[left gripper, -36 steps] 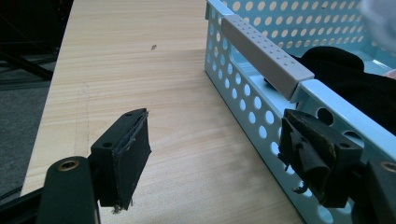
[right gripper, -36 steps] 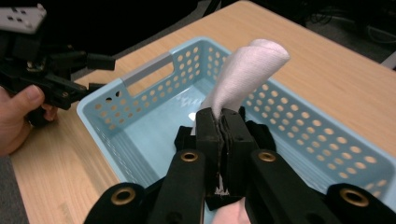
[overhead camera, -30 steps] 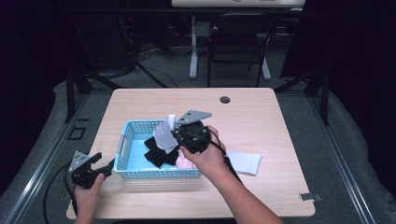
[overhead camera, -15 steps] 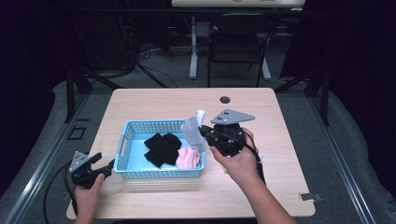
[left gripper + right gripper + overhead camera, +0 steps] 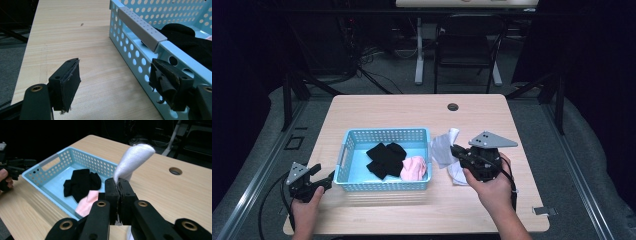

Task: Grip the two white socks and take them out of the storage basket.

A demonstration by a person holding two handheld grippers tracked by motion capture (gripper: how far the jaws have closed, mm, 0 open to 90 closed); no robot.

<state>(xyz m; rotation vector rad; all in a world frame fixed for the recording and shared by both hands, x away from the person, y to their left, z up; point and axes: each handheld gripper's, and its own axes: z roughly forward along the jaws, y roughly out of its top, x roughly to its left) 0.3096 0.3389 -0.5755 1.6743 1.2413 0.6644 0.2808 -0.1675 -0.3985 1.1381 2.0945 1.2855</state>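
Observation:
A light blue perforated basket (image 5: 349, 145) (image 5: 62, 158) (image 5: 140, 50) stands on the wooden table, holding black cloths (image 5: 384, 159) (image 5: 81, 182) and a pink cloth (image 5: 414, 168) (image 5: 86, 203). My right gripper (image 5: 455, 149) (image 5: 118, 185) is shut on a white sock (image 5: 443, 146) (image 5: 132, 160), which it holds just right of the basket, above the table. Another white cloth (image 5: 457, 175) lies on the table under that hand. My left gripper (image 5: 323, 180) (image 5: 115, 82) rests open at the basket's left end, nothing between its jaws.
A dark round grommet hole (image 5: 453, 107) (image 5: 175, 171) sits near the table's far edge. A small grey tag (image 5: 544, 210) lies at the near right corner. Chair and desk legs stand on the floor beyond the table.
My right gripper has carried the white sock from above the basket rightward, out past its right wall. The left gripper has stayed in place.

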